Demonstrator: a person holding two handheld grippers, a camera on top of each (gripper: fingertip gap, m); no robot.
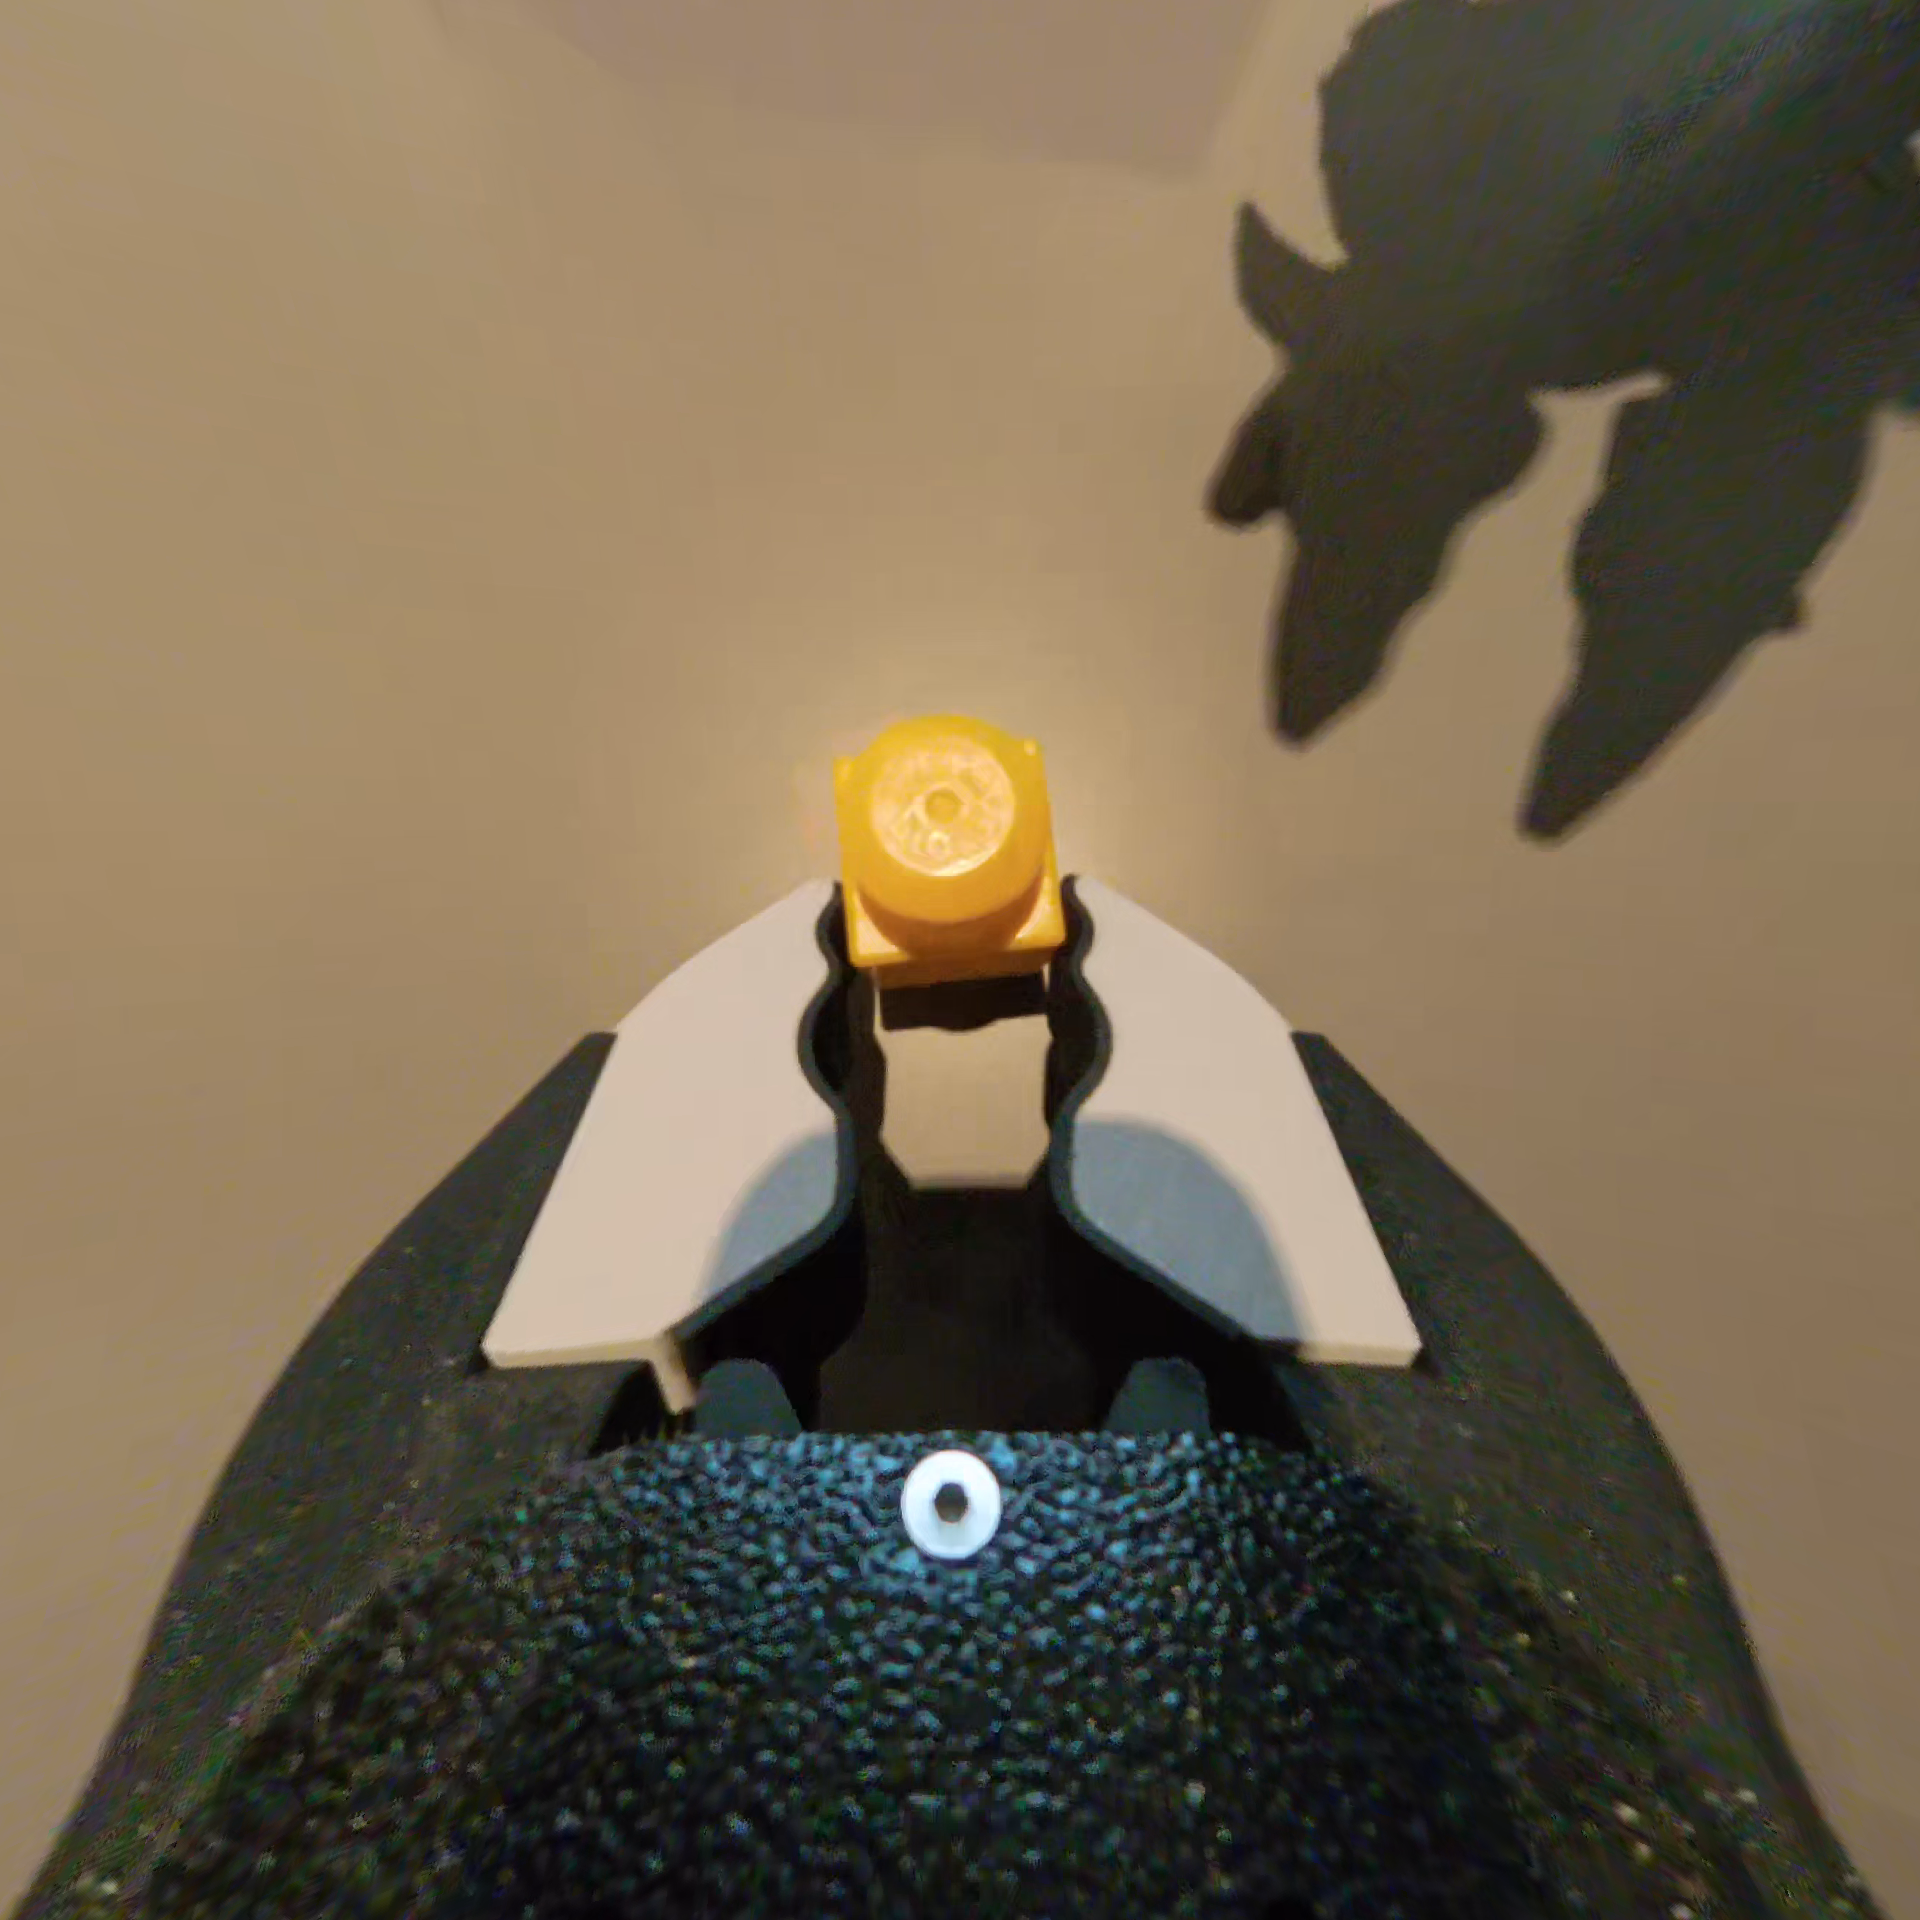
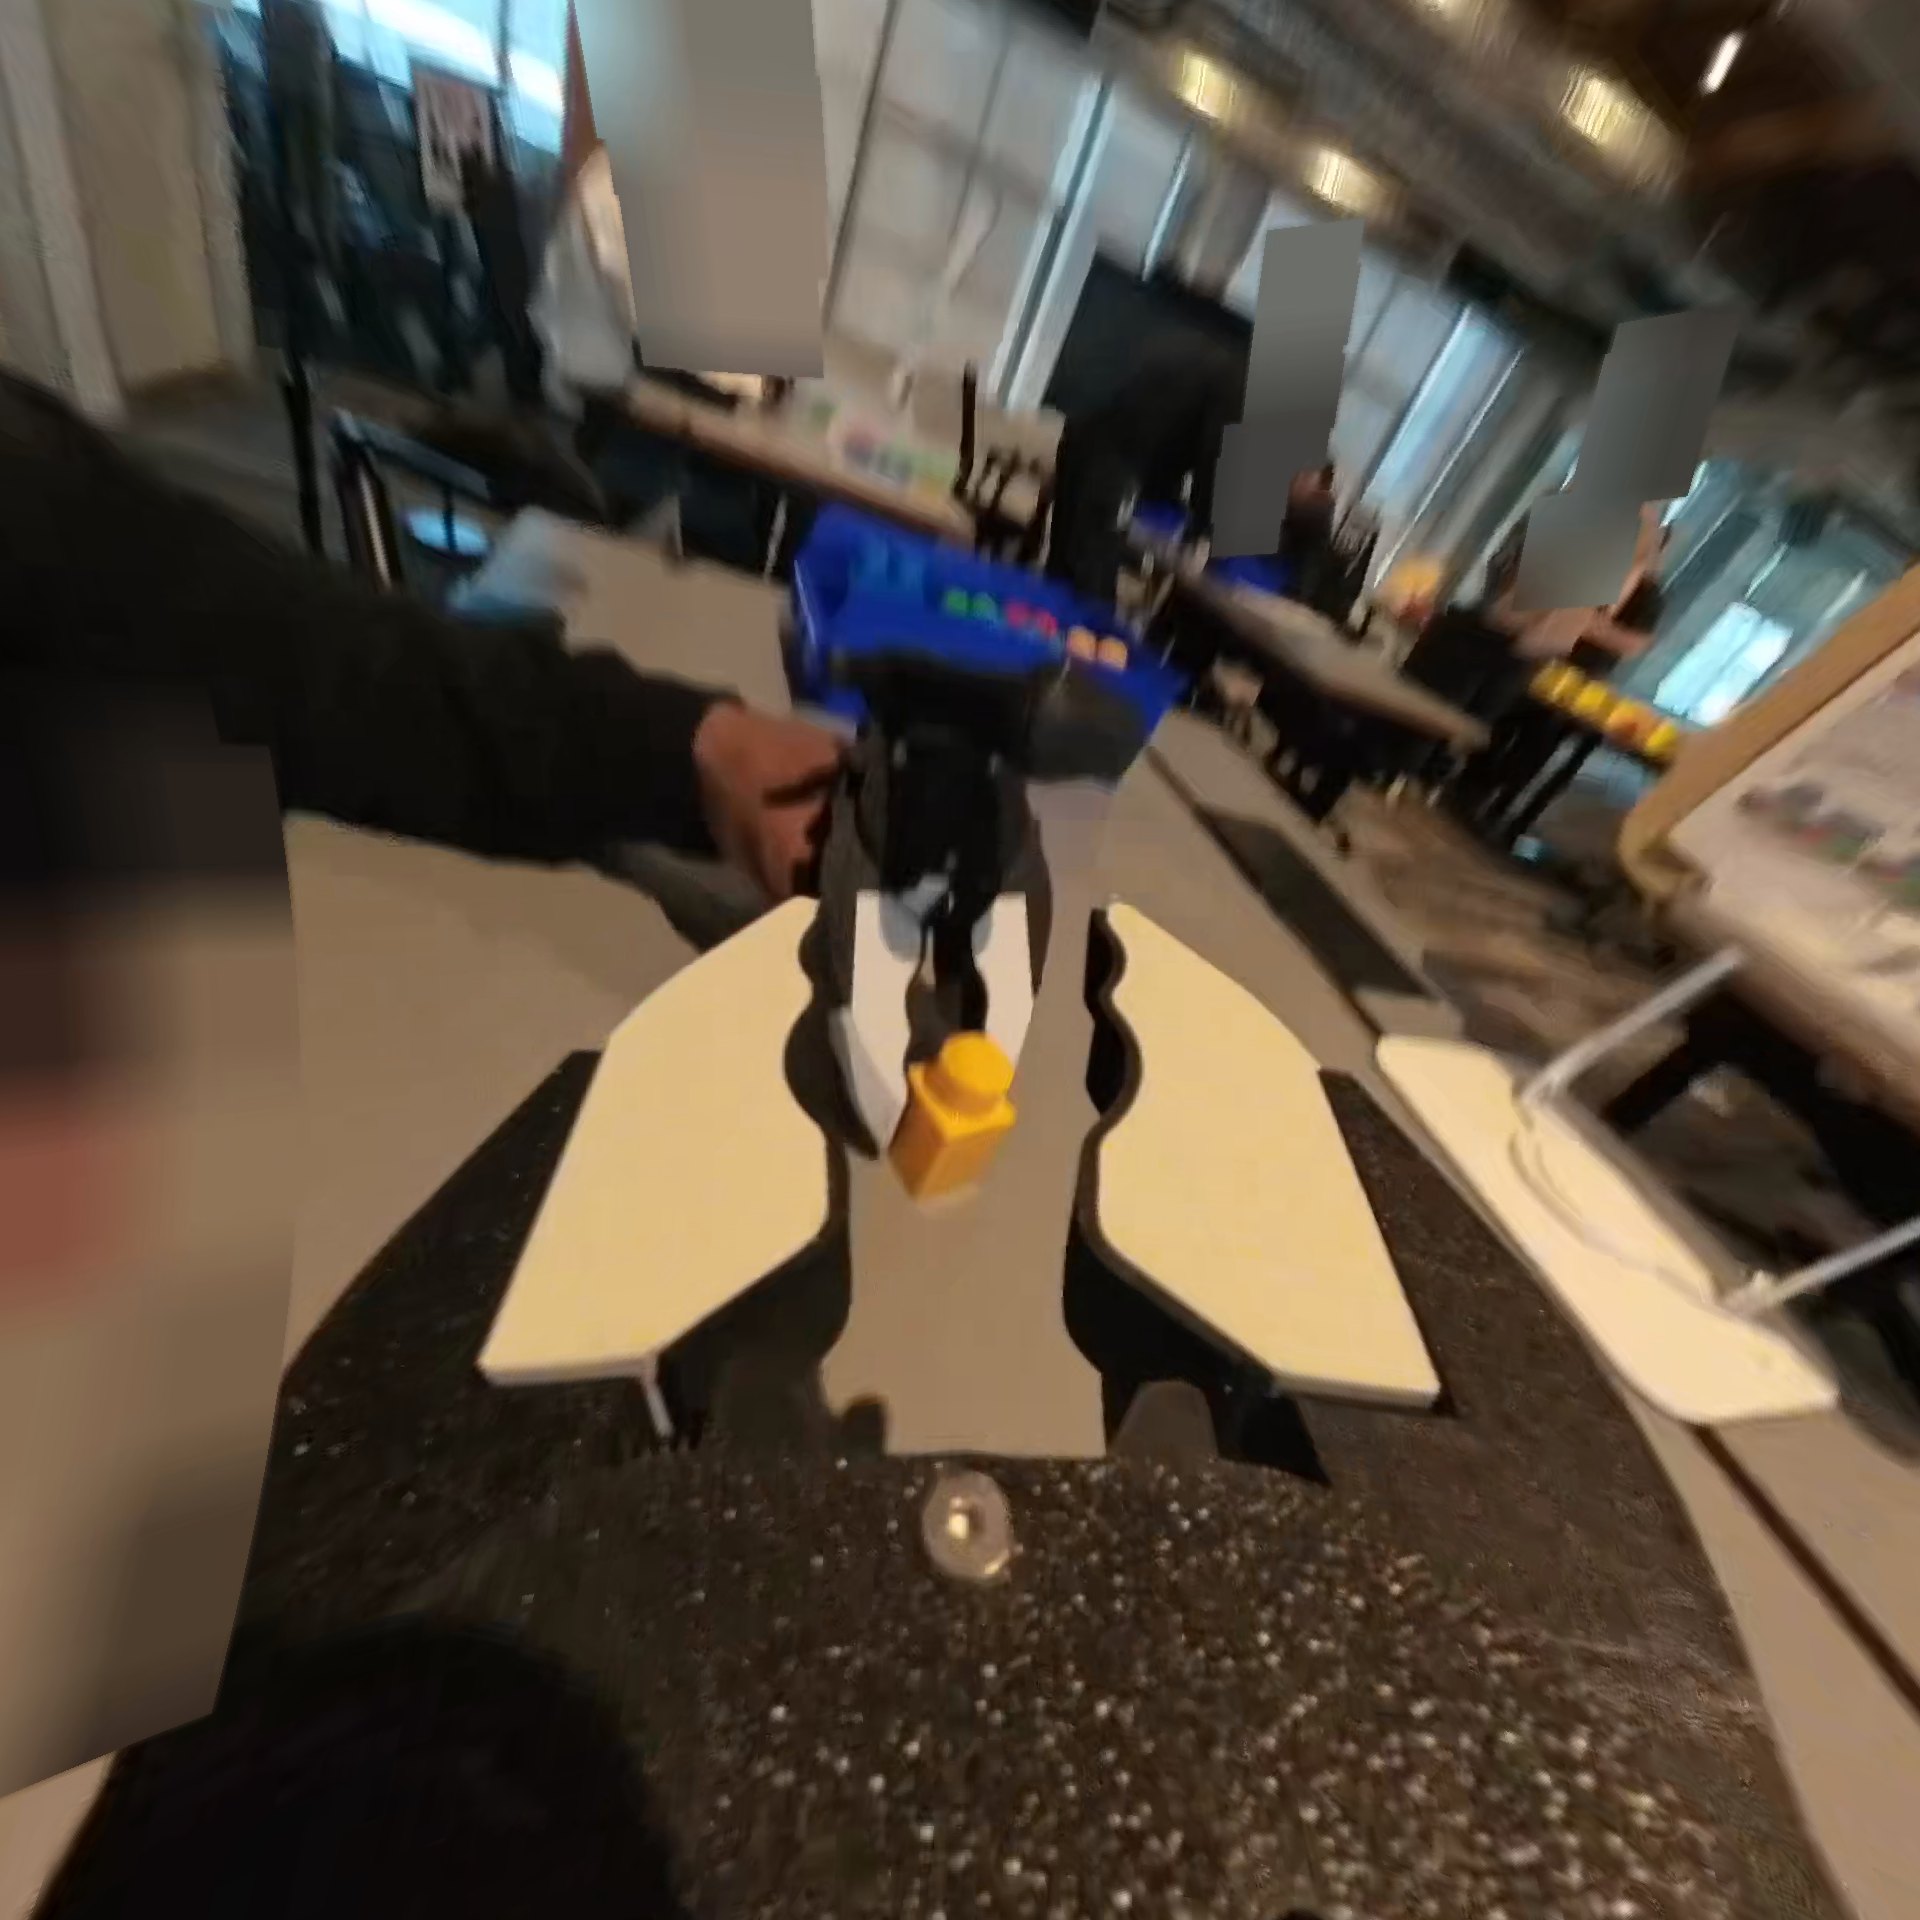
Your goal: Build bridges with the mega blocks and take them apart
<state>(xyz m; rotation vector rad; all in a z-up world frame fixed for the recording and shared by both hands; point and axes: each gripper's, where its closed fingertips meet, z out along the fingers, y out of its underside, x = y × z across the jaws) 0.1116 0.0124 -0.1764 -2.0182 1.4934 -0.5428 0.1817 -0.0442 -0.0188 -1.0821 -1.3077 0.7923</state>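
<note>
My left gripper (image 1: pixel 953 899) is shut on a small yellow one-stud block (image 1: pixel 940 831), gripping its sides at the fingertips with the stud facing the camera, above a plain beige surface (image 1: pixel 416 520). The right wrist view shows the same left gripper (image 2: pixel 935 1081) pointing down with the yellow block (image 2: pixel 951 1132) just above the grey table (image 2: pixel 966 1330). A hand (image 2: pixel 769 790) in a dark sleeve holds it. My right gripper (image 2: pixel 956 925) is open and empty, and the block sits farther off between its fingers.
A blue bin (image 2: pixel 935 623) with coloured blocks stands behind the left gripper. A white flat piece with wire rods (image 2: pixel 1558 1226) lies at the table's right. Other tables and people stand blurred in the background. The right gripper's shadow (image 1: pixel 1558 416) falls on the beige surface. The grippers' ends are close to 20 cm from one another.
</note>
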